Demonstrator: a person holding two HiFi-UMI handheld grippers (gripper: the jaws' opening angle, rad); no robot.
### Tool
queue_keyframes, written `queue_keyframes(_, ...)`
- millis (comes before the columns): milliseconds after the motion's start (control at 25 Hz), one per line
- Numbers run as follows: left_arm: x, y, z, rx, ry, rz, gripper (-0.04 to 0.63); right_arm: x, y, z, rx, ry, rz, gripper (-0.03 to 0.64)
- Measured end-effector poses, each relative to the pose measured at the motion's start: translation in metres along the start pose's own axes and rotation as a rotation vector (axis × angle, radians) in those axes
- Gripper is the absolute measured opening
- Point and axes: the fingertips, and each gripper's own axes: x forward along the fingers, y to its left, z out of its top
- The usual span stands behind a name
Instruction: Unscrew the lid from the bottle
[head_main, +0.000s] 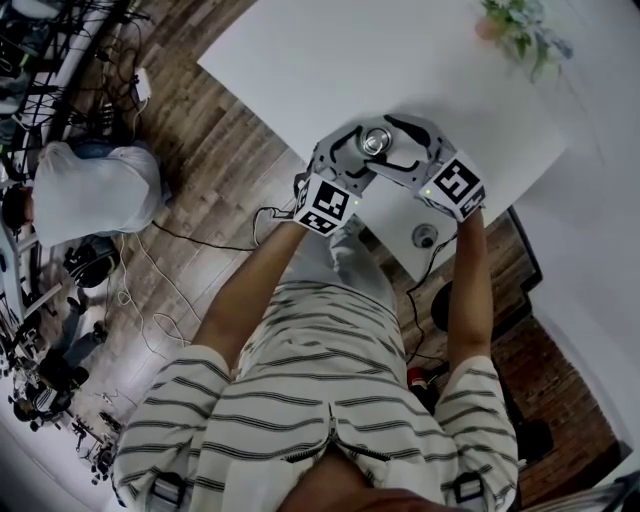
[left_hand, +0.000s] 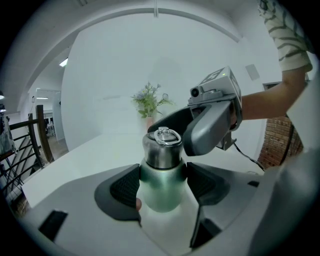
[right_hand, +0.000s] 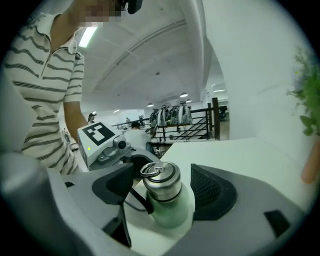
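Clamping the green bottle by its shoulder, your left gripper is holding it upright at the white table's near edge. Your right gripper is keeping its jaws apart around the steel lid, pads clear of it.

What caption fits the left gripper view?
Left hand-held gripper clamps the green bottle; the right one stands open around its lid.

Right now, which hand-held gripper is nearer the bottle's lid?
Right. The right hand-held gripper has its jaws open on either side of the lid, not touching it. The left hand-held gripper is clamped lower, on the bottle, below the lid.
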Motion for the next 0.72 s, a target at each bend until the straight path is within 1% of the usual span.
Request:
queue_keyframes(120, 0.0, -0.001, 0.0, 0.002, 0.001, -0.002, 0.293, -0.013, -0.009, 0.001, 0.1, -0.079, -0.209, 0.351)
queue_keyframes(160, 0.0, -0.001, 0.0, 0.001, 0.001, -0.001, 0.293, -0.017, -0.011, -0.001, 0.149, -0.101, -0.273, 0.365)
queue_keyframes(240, -0.001, 0.0, 0.0, -0.002, -0.002, 0.004, 0.293, -0.019, -0.009, -0.007, 0.233, -0.132, -0.368, 0.337)
queue_keyframes(280, -0.001, 0.0, 0.001, -0.003, -0.003, 0.005, 0.293, -0.019, -0.007, -0.009, 0.255, -0.137, -0.409, 0.336)
queue_keyframes(400, -0.002, 0.003, 0.0, -0.006, -0.002, 0.008, 0.293, -0.012, 0.0, -0.013, 0.276, -0.127, -0.531, 0.331)
queue_keyframes(480, -0.003, 0.005, -0.001, -0.005, -0.003, 0.01, 0.293, -0.008, 0.003, -0.013, 0.281, -0.125, -0.602, 0.331)
queue_keyframes(560, -0.002, 0.004, -0.001, -0.007, -0.005, 0.014, 0.293, -0.005, 0.003, -0.01, 0.285, -0.134, -0.654, 0.319)
queue_keyframes(720, -0.002, -0.001, 0.0, -0.01, -0.005, 0.027, 0.293, -0.008, -0.002, -0.008, 0.342, -0.184, -0.696, 0.269)
